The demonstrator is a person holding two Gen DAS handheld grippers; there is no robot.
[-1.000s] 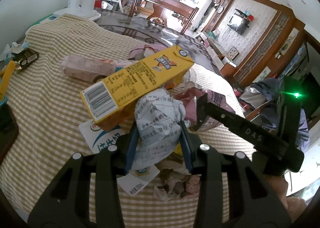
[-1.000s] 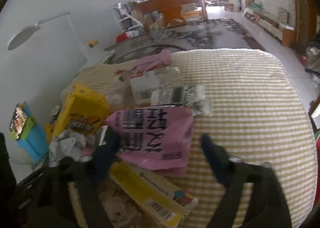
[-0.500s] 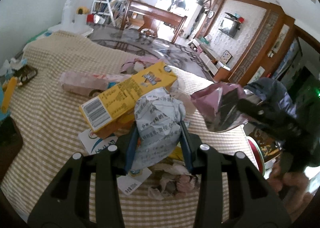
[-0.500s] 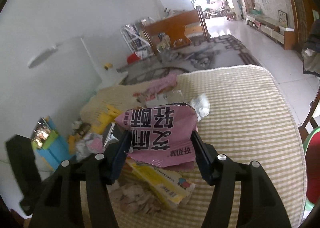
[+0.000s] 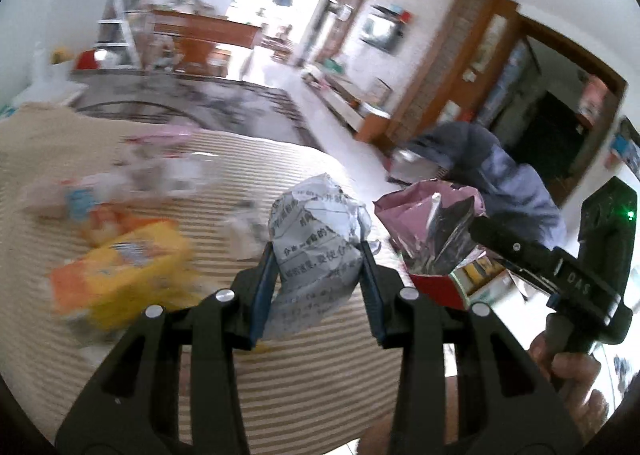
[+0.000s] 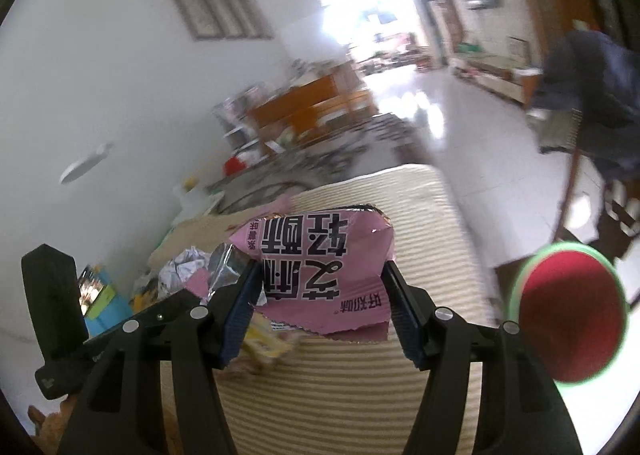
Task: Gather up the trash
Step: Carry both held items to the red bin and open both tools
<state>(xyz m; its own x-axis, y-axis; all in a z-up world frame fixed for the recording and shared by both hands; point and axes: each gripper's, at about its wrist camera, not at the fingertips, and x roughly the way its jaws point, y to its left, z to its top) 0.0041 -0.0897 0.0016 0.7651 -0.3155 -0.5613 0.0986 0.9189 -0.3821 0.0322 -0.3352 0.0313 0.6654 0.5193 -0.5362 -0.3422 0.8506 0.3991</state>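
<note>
My left gripper (image 5: 318,271) is shut on a crumpled ball of printed paper (image 5: 316,239) and holds it above the checked tablecloth (image 5: 300,375). My right gripper (image 6: 322,295) is shut on a pink foil snack bag (image 6: 320,251) with black characters, lifted off the table. That bag also shows in the left wrist view (image 5: 432,223), with the right gripper's body to the right of it. The paper ball shows at the left of the right wrist view (image 6: 182,269).
A yellow carton (image 5: 128,267) and other blurred wrappers (image 5: 100,191) lie on the table at left. A red round bin with a green rim (image 6: 570,319) stands on the floor off the table's right edge. A chair draped with blue clothing (image 6: 588,95) stands beyond it.
Both grippers have lifted and swung right with their loads. The pile of trash has dropped back to the left. The red bin has come into the right wrist view.
</note>
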